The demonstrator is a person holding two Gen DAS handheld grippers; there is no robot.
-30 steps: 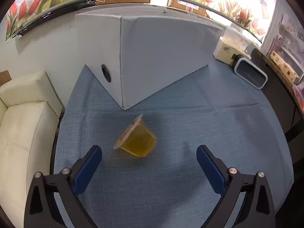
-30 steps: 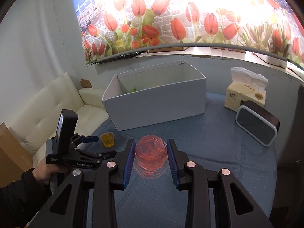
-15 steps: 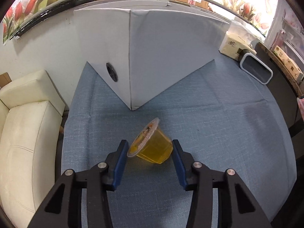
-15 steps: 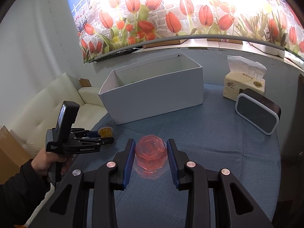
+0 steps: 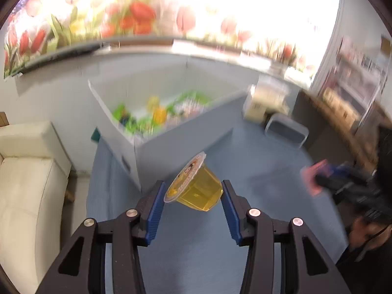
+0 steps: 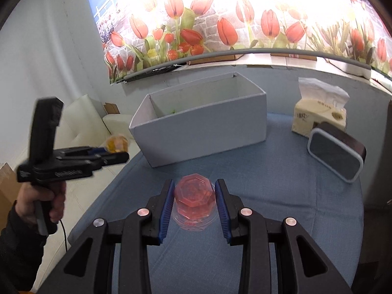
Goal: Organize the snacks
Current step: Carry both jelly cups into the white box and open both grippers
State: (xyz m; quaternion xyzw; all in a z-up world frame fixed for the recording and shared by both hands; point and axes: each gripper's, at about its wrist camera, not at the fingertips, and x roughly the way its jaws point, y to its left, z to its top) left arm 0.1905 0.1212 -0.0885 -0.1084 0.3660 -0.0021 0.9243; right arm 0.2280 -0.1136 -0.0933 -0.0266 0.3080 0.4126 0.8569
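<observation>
Left wrist view: yellow jelly cup (image 5: pixel 199 191) is held between the blue pads of the left gripper (image 5: pixel 193 204), lifted off the blue tablecloth (image 5: pixel 257 171) w/ no contact below. Cup is tilted, foil lid facing up-left toward the white box (image 5: pixel 181 144), base pointing down-right; its lid-to-base axis runs roughly across the jaws. Box lies straight ahead and a bit left of the gripper, its near corner just beyond the cup, open top visible from above. The coming move is judged to turn on that: forward over the near wall, then release. Left gripper is nearer the box than the right one.

Right wrist view: pink jelly cup (image 6: pixel 194 197) is clamped by the right gripper (image 6: pixel 194 201), octagonal base facing the camera, lid flange below; whether it rests on the cloth or sits just above can't be told. Box is ahead, well apart, slightly left.

Box contents, seen blurred from the left side: green-wrapped snacks (image 5: pixel 137 120) and at least one more yellow cup (image 5: pixel 159 114); exact count can't be told. From the right view the interior is mostly hidden by the near wall.

Beside the box, to the right: tissue pack (image 6: pixel 318 115) and a dark speaker-like unit (image 6: pixel 335 156), touching or nearly so.
</observation>
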